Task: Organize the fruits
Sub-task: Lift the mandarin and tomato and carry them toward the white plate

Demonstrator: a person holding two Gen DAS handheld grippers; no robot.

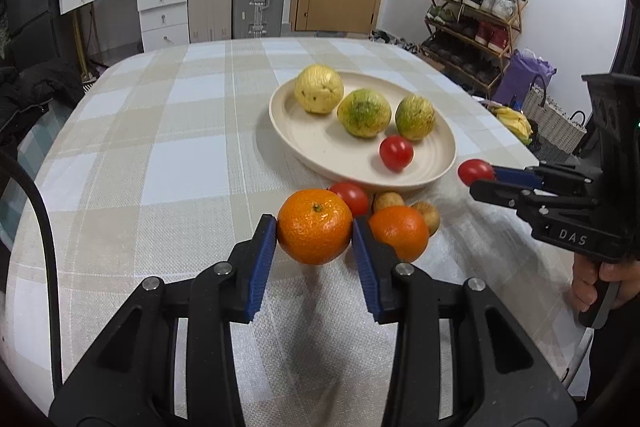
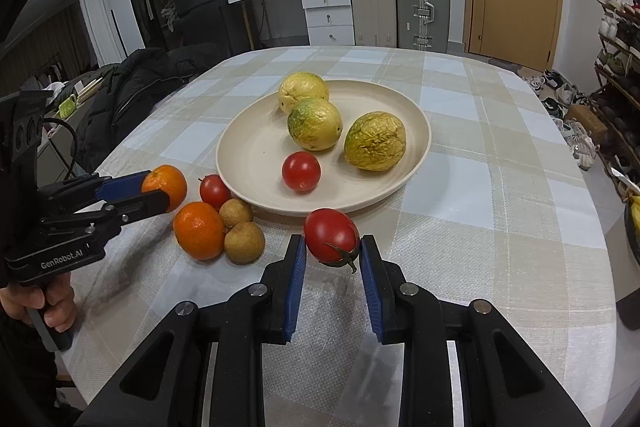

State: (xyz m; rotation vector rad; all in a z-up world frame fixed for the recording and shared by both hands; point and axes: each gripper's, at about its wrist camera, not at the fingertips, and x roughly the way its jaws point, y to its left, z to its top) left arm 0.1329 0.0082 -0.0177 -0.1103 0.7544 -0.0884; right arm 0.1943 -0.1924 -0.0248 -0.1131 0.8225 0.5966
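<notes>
Tongs both loaded: left gripper pinches orange, right gripper pinches tomato, both near plate edge w/ 4 fruits.

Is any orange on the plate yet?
No: the plate holds three yellow-green fruits and a tomato; both oranges are off it.

Both wrist views look forward, low and close over the table, sharing the plate.
</notes>
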